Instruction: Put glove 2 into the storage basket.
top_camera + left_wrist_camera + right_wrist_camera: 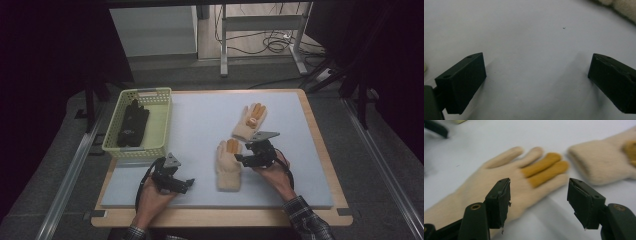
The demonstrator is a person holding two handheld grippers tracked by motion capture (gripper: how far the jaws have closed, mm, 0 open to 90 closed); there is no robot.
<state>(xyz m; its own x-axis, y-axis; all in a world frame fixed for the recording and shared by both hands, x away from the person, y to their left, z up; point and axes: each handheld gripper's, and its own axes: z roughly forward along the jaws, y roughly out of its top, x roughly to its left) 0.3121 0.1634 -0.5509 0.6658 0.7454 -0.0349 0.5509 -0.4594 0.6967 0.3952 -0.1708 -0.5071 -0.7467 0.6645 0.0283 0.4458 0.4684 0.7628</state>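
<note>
Two cream knitted gloves with orange fingers lie on the pale blue mat (200,120). The nearer glove (229,165) (506,175) lies palm flat, fingers pointing away from me. The farther glove (250,122) (599,162) rests just beyond it, to the right. My right gripper (240,159) (539,200) is at the nearer glove's right edge, open, its jaws low over the mat with nothing pinched between them. My left gripper (187,184) (536,75) stands open over bare mat to the left of that glove, whose cream edge (624,8) shows at the top right of the left gripper view.
A pale green basket (145,91) sits at the mat's back left with dark gloves (132,125) inside. The mat lies on a wooden table (320,150). Metal frame legs (223,50) and cables lie on the floor beyond.
</note>
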